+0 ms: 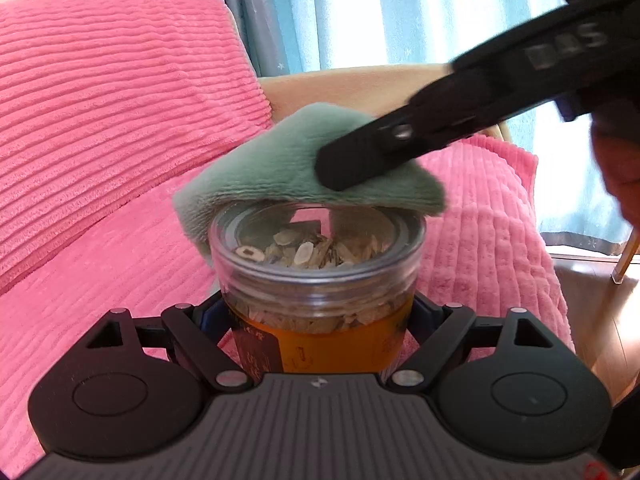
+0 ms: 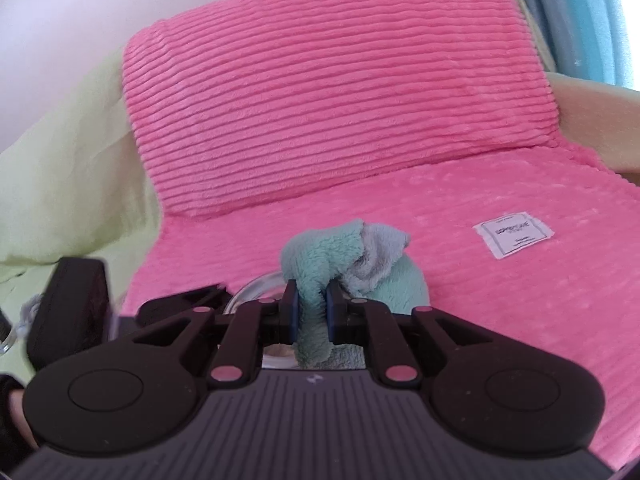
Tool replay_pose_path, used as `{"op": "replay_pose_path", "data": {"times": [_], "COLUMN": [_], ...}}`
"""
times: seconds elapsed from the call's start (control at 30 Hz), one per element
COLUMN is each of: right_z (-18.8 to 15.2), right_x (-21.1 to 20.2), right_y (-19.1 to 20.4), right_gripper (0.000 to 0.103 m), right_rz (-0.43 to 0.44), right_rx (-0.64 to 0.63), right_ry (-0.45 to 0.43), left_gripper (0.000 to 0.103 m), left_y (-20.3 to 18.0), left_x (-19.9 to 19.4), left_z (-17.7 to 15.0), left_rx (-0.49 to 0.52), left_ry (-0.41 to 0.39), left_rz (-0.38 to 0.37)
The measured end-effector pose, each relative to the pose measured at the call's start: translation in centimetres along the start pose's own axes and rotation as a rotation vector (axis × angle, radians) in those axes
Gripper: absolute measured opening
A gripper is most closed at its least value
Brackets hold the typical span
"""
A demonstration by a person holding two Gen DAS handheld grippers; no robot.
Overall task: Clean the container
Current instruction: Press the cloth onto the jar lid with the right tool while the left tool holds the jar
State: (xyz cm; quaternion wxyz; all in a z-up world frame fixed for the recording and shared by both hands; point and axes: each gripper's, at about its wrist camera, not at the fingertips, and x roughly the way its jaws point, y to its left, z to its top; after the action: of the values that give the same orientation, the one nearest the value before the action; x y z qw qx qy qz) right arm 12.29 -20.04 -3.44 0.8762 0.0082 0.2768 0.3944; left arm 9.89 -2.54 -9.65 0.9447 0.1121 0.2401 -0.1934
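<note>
A clear plastic jar [image 1: 316, 280] with an orange label and pale dried slices inside stands upright between the fingers of my left gripper [image 1: 316, 320], which is shut on its lower body. A green fluffy cloth [image 1: 276, 168] lies over the jar's clear lid. My right gripper [image 1: 352, 160] comes in from the upper right and presses the cloth onto the lid. In the right wrist view that gripper [image 2: 311, 308] is shut on a bunch of the green cloth [image 2: 340, 256], and an edge of the jar lid [image 2: 256, 284] shows just below left of it.
A pink ribbed blanket [image 2: 400, 280] covers the armchair seat and back cushion [image 2: 320, 80], with a white label [image 2: 514, 239] on the seat. Blue curtains [image 1: 400, 12] and wooden floor [image 1: 600, 320] lie to the right. A person's hand [image 1: 616, 168] holds the right gripper. Pale green fabric [image 2: 60, 160] lies at left.
</note>
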Motion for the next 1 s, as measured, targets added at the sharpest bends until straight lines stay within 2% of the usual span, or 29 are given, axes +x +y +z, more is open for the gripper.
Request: {"op": "replay_pose_path", "data": {"times": [0.2, 0.4, 0.7, 0.83, 1.0], "right_z": [-0.5, -0.5, 0.3, 0.5, 0.2], "right_x": [0.0, 1.5, 2.6, 1.8, 0.1], "right_y": [1.7, 2.3, 0.9, -0.1, -0.6], "right_gripper": [0.011, 0.010, 0.010, 0.010, 0.010], "right_rz": [0.119, 0.156, -0.025, -0.046, -0.028], "right_rx": [-0.033, -0.009, -0.017, -0.006, -0.023], "right_ry": [0.030, 0.000, -0.079, -0.058, -0.021], "left_gripper": [0.085, 0.085, 0.085, 0.085, 0.085], "left_y": [0.0, -0.1, -0.2, -0.3, -0.4], "left_x": [0.1, 0.3, 0.4, 0.5, 0.5], "left_z": [0.0, 0.0, 0.0, 0.0, 0.0], "left_rx": [-0.005, -0.010, -0.013, -0.014, -0.012], "left_ry": [-0.001, 0.002, -0.002, -0.003, -0.005], "left_rz": [0.000, 0.001, 0.000, -0.001, -0.001]}}
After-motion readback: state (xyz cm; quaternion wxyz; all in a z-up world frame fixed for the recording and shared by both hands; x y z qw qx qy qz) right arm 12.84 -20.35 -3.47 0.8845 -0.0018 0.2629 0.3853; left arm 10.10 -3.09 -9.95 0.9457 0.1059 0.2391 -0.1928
